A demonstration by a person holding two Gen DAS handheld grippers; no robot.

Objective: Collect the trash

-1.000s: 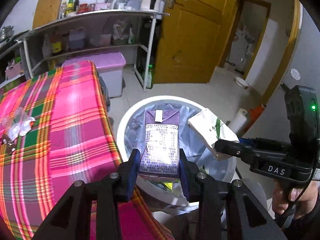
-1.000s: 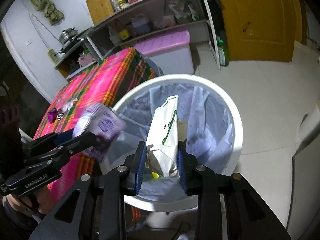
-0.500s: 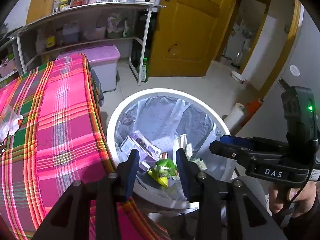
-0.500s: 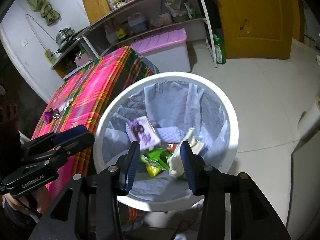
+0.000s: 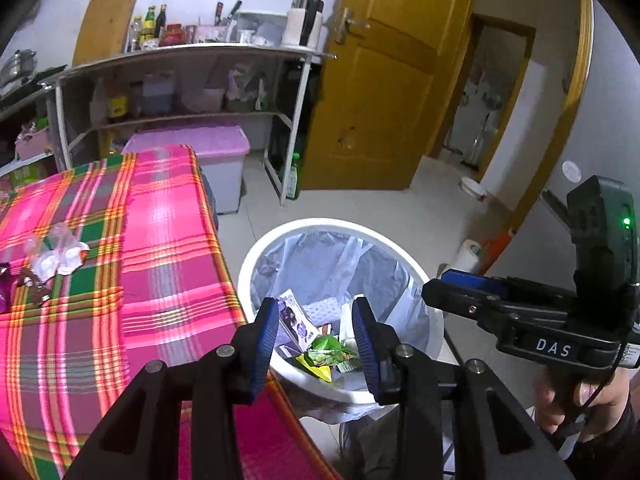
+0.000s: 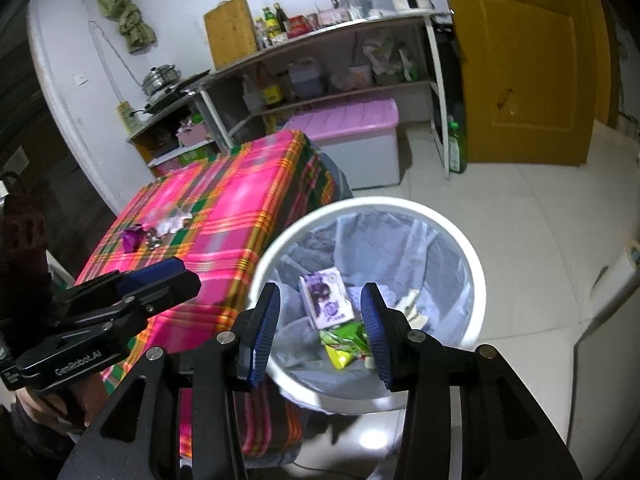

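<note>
A white round bin [image 5: 276, 240] with a pale liner stands on the floor beside the table; it also shows in the right wrist view [image 6: 472, 264]. Inside lie a purple carton [image 6: 328, 300], a white carton [image 6: 410, 306] and a green wrapper [image 6: 344, 338]; the purple carton [image 5: 294, 322] and green wrapper [image 5: 326, 348] show in the left wrist view too. My left gripper [image 5: 316, 332] is open and empty above the bin's near rim. My right gripper [image 6: 320, 324] is open and empty above the bin. Crumpled clear plastic [image 5: 60, 256] and a purple wrapper [image 6: 131, 237] lie on the table.
The table has a pink plaid cloth [image 5: 152, 240]. A lidded pink-and-grey storage box [image 5: 216, 160] and a metal shelf unit [image 5: 180, 92] stand behind it. A yellow door [image 5: 376, 92] is at the back right. A white paper roll [image 5: 470, 254] stands on the floor near the bin.
Both grippers opened and dropped their cartons into the bin. Both have since pulled back and up, so the bin looks smaller and more table shows.
</note>
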